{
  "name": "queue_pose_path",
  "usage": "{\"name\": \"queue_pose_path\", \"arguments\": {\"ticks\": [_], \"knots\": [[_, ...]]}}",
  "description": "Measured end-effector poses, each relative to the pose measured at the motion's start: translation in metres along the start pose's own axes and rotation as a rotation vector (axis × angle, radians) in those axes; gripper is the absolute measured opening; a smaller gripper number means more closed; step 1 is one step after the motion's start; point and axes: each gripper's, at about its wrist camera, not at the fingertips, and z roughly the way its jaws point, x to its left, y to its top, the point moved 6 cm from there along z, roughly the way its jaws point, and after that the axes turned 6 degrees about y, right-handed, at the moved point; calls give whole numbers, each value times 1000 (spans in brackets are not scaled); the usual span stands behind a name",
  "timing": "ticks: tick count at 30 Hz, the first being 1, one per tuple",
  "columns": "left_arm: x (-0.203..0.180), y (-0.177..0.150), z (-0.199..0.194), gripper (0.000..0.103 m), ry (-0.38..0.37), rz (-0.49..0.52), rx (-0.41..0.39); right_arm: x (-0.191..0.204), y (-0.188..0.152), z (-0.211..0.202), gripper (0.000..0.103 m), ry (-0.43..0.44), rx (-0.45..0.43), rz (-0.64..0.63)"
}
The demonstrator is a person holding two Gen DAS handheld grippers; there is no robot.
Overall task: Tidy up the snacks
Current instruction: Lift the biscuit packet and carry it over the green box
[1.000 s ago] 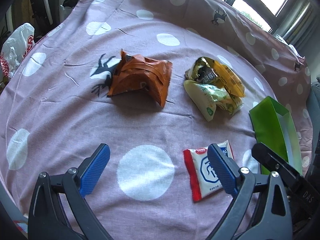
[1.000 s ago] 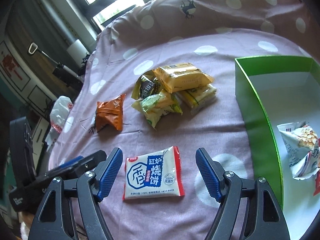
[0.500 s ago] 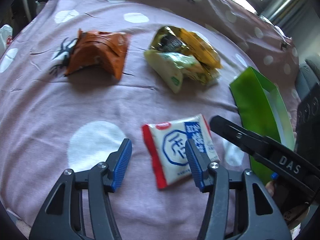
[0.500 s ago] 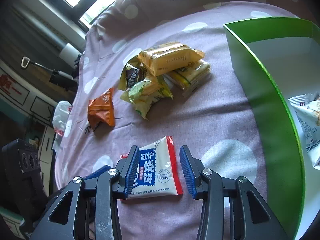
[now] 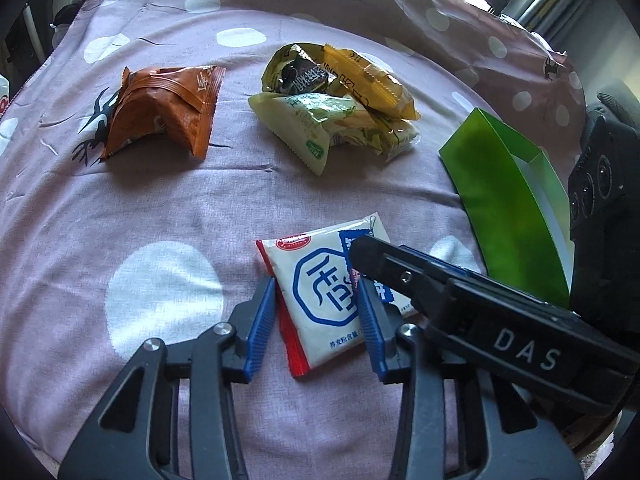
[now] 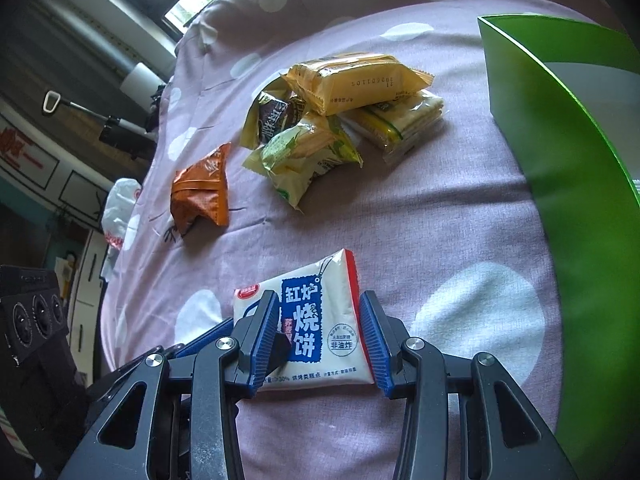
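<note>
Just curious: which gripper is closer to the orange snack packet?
Left. The left gripper and right gripper both straddle the white packet, the left on the side facing the orange packet.
</note>
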Motion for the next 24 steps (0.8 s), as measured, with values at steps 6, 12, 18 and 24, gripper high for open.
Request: {"name": "queue_pose_path", "arguments": {"ticks": [6, 12, 18, 24], "knots": [[-6, 2, -6, 36, -21, 14, -23, 5, 0, -6, 45, 14, -22, -8], [-12, 5, -25, 36, -42, 36, -88, 15, 4, -25, 45, 8, -80, -37], [-18, 9, -47, 36, -46, 58, -154, 27, 7, -47, 45, 25, -140, -59], [-34, 16, -75, 36, -61, 99, -225, 39, 11, -79, 45, 26, -220, -88]]}}
